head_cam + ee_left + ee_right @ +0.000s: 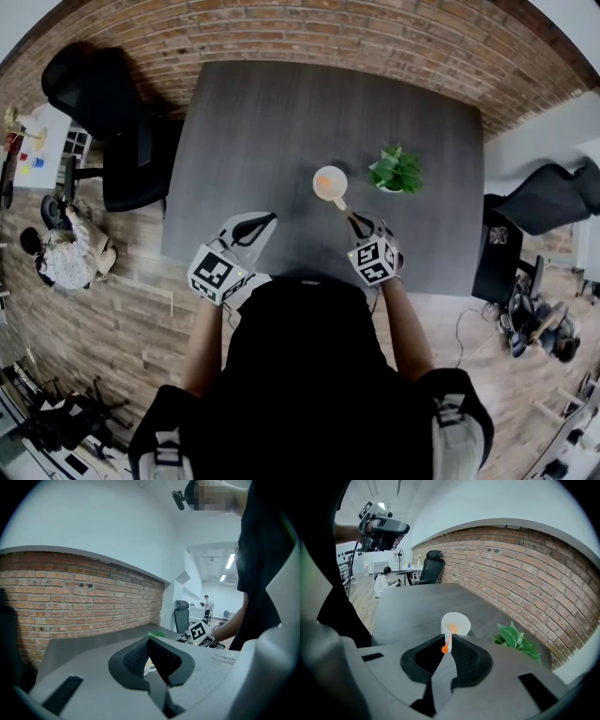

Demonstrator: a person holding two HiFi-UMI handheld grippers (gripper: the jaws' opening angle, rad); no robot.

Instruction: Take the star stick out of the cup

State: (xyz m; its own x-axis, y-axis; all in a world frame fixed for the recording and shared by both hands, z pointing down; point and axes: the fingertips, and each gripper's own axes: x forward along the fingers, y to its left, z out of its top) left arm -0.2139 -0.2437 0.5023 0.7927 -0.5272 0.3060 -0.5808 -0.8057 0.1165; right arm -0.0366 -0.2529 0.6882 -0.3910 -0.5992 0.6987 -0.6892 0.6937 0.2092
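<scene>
1. Dark grey table (281, 122) is stretching out under me, with a brick wall (281, 37) running past its far edge. The white cup (330, 183) is standing upright on my half of it, and I'm taking it as my landmark.
2. The star stick (448, 641) is leaning out of the cup toward me, its orange upper end sitting inside and its lower end reaching over the near rim.
3. My right tongs (446, 637) are clenching that lower end, just on my side of the cup.
4. My left tongs (149, 640) are pressing tip to tip on nothing, hovering left of the cup and nearer me, well apart from it.
5. I'm judging two risks. I'm pinching only the very end, so the thin stick may be twisting or slipping as I lift. Nothing is steadying the cup either, so a sideways pull could be dragging the stick against the rim and tipping it.
6. A small plant (397, 171) is sitting just right of the cup, crowding that side. Left of the cup and beyond it the tabletop is lying open, and above it nothing is blocking a lift. The near table edge is running close behind both tongs.
</scene>
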